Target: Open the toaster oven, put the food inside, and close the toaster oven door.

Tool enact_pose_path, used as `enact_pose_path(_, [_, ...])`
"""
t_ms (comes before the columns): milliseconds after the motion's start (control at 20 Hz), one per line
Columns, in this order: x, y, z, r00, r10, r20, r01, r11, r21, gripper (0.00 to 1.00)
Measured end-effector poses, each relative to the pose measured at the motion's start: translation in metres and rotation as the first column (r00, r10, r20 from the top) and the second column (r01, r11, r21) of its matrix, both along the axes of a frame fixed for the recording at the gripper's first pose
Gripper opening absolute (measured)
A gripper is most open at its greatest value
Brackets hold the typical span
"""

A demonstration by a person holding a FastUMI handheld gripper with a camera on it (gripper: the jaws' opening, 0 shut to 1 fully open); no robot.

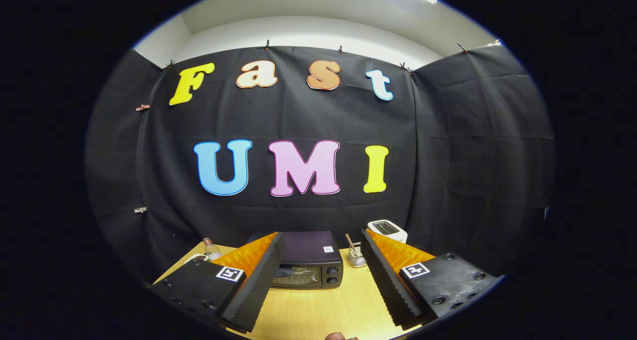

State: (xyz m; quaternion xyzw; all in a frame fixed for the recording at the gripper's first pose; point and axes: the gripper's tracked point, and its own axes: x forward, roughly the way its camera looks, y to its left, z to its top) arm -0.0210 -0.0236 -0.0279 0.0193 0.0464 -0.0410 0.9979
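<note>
Tabletop (308,315): toaster oven (308,263) faces spread hand-held gripper (321,270).

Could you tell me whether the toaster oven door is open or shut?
Shut: the toaster oven door stands upright against its front, beyond the open gripper.

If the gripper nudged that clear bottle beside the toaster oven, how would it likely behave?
The bottle looks small, clear and upright, so probably light and apt to tip, then roll. The gripper is open and well short of it, the toaster oven just ahead.
</note>
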Motion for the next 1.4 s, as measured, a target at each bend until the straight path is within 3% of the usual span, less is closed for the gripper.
enact_pose_path(1400, [0.004,0.0005,-0.0002,1.0,-0.004,-0.007,0.004,1.0,-0.019,0.99])
